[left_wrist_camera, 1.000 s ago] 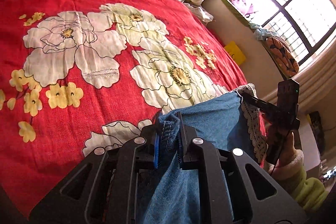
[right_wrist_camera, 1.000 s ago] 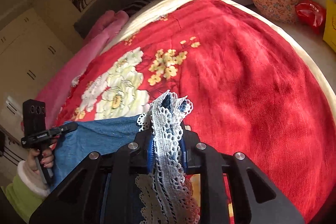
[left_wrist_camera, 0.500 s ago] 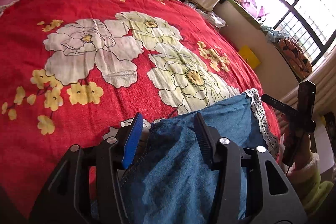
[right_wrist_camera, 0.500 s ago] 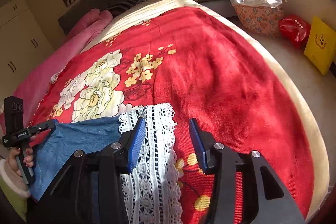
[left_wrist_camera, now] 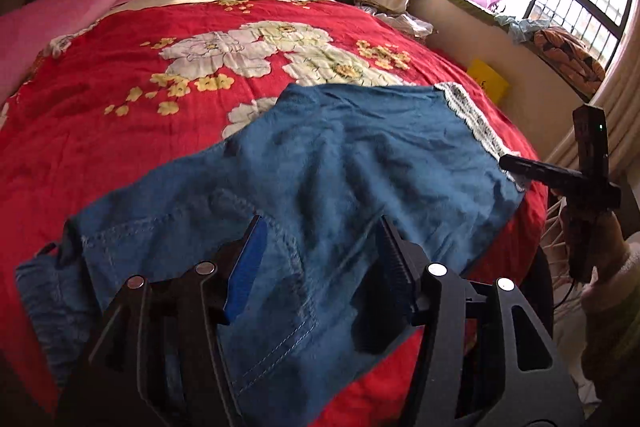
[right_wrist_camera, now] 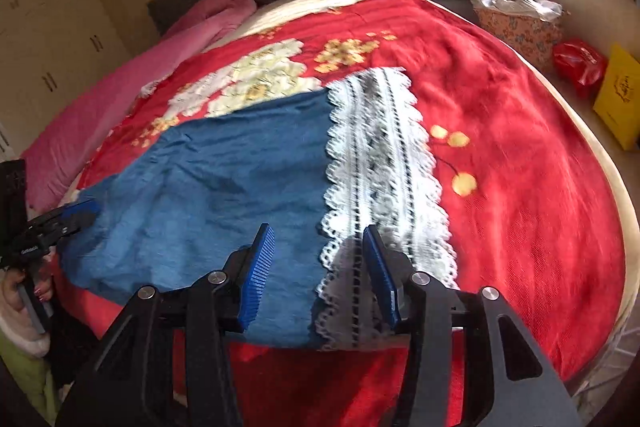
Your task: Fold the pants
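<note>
the blue denim pants (left_wrist_camera: 320,163) are lying spread flat on the bed's red flowered cover (left_wrist_camera: 100,115), white lace hem (right_wrist_camera: 380,155) toward its window side. the left tongs (left_wrist_camera: 320,259) are hanging over the pants' stitched pocket, jaws just opened to about half, gripping nothing. the right tongs (right_wrist_camera: 320,259) are hovering over the hem's near end, jaws parted about as far, also empty. beyond the cover, a yellow bag (right_wrist_camera: 618,95) is bearing print too blurred to read.

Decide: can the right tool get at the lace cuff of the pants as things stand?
Probably yes. The right tool is open just above the lace cuff, which lies flat on the blanket with nothing over it.
</note>
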The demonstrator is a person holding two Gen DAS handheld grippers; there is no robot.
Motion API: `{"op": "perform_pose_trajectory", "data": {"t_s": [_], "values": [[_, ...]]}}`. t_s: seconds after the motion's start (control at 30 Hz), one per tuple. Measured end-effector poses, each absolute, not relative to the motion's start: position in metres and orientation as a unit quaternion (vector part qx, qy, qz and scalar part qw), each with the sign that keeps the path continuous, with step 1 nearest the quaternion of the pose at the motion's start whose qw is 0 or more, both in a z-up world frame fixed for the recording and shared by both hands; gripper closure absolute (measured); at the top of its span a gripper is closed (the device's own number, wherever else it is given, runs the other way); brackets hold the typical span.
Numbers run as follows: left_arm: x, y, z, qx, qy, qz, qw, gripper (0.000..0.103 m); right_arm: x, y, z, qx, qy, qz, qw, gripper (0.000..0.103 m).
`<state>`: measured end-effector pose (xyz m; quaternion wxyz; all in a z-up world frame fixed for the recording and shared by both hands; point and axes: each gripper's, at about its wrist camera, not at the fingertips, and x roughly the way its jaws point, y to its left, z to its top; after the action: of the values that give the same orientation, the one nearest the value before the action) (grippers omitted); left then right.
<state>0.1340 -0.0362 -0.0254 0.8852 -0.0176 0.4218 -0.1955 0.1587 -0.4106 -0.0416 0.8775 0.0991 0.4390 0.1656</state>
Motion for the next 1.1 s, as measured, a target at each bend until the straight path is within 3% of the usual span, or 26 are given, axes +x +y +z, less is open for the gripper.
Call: {"op": "perform_pose_trajectory", "data": {"t_s": [0.1,0.2,0.3,0.33,0.4,0.6,0.87,1.1], "values": [[0.129,-0.013,-0.045,-0.029,0.441,-0.164,0.882,0.052,0.158,-0.417,-0.052,0.106,0.433,0.162,0.88,0.073],[0.132,0.01,-0.055,-0.092,0.441,-0.178,0.875,0.052,0.157,-0.419,-0.055,0.124,0.427,0.16,0.881,0.073],[0.13,0.013,-0.045,-0.111,0.434,-0.178,0.876,0.052,0.147,-0.419,-0.04,0.134,0.416,0.163,0.884,0.068],[0.126,0.013,-0.037,-0.112,0.426,-0.18,0.88,0.051,0.14,-0.421,-0.034,0.147,0.407,0.169,0.886,0.06],[0.116,0.018,-0.021,-0.11,0.41,-0.171,0.889,0.041,0.127,-0.429,-0.024,0.175,0.389,0.172,0.888,0.05],[0.08,0.061,0.009,-0.139,0.383,-0.104,0.907,0.025,0.102,-0.451,-0.025,0.258,0.382,0.161,0.873,0.037],[0.036,0.116,-0.024,-0.275,0.412,-0.064,0.866,0.021,0.095,-0.46,-0.037,0.312,0.406,0.139,0.847,0.028],[0.042,0.103,-0.065,-0.371,0.438,-0.11,0.811,0.021,0.094,-0.461,-0.041,0.318,0.42,0.133,0.84,0.026]]}}
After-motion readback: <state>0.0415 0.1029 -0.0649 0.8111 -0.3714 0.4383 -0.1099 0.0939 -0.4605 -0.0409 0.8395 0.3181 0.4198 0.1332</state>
